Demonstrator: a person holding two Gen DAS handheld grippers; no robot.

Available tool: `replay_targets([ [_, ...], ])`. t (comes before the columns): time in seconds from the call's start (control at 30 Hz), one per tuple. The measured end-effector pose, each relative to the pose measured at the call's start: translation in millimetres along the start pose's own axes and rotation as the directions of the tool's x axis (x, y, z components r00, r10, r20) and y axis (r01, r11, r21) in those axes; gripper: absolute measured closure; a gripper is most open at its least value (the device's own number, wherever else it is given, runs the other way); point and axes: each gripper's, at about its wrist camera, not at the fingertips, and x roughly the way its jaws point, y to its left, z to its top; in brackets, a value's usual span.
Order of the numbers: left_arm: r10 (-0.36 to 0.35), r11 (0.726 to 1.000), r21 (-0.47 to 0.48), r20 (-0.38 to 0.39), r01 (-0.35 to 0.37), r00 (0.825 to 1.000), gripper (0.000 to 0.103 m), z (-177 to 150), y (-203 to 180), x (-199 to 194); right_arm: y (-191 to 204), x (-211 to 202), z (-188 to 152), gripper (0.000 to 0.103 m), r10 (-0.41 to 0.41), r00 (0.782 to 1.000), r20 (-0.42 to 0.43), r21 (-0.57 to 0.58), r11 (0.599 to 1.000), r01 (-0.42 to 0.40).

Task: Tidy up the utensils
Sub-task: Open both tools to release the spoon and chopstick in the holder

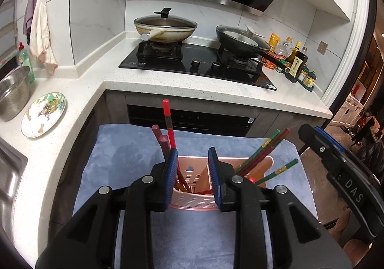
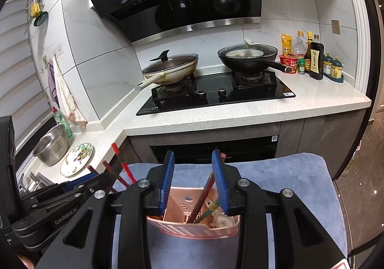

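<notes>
Both grippers are hanging just above the pink utensil holder [image 1: 192,187], which is standing near the middle of the blue cloth-covered surface [image 1: 134,156], and we are holding nothing in either. Our left gripper [image 1: 193,177] is sitting partly open over the holder's left compartment, its blue pads clear of the red chopsticks [image 1: 169,125] leaning there beside its left finger. Our right gripper [image 2: 195,183] is likewise partly open over the right compartment; a reddish chopstick [image 2: 207,191] is running up close against its right pad, but we are seeing no pinch on it.

We are judging the sorting to be well along. Red and dark-red sticks are standing in the left section, and the green-and-red chopsticks [image 1: 264,151] are fanning out of the right section, together with what looks like a white spoon [image 2: 222,221] lying low inside. No loose utensils are showing on the cloth around the holder, though its near edge is hidden behind our grippers. What is probably remaining is backing both hands away, and perhaps straightening the sticks leaning toward the right edge.
</notes>
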Motion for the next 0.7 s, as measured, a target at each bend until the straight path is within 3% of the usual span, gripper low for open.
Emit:
replay_targets([
  [0.57, 0.057, 0.996, 0.060, 0.038, -0.060, 0.998, 0.064, -31.7, -15.0, -43.1, 5.2, -53.9, -36.3, 0.062, 0.012, 1.000, -0.015, -0.029, 0.999, -0.013],
  [0.63, 0.066, 0.996, 0.061, 0.047, -0.069, 0.997, 0.053, -36.8, -16.4, -48.5, 6.6, -60.4, -41.2, 0.062, 0.020, 1.000, -0.020, -0.030, 0.999, -0.021],
  [0.7, 0.074, 0.995, 0.068, 0.055, -0.077, 0.996, 0.050, -41.9, -18.1, -53.6, 9.6, -67.7, -47.7, 0.062, 0.024, 0.999, -0.022, -0.039, 0.999, -0.025],
])
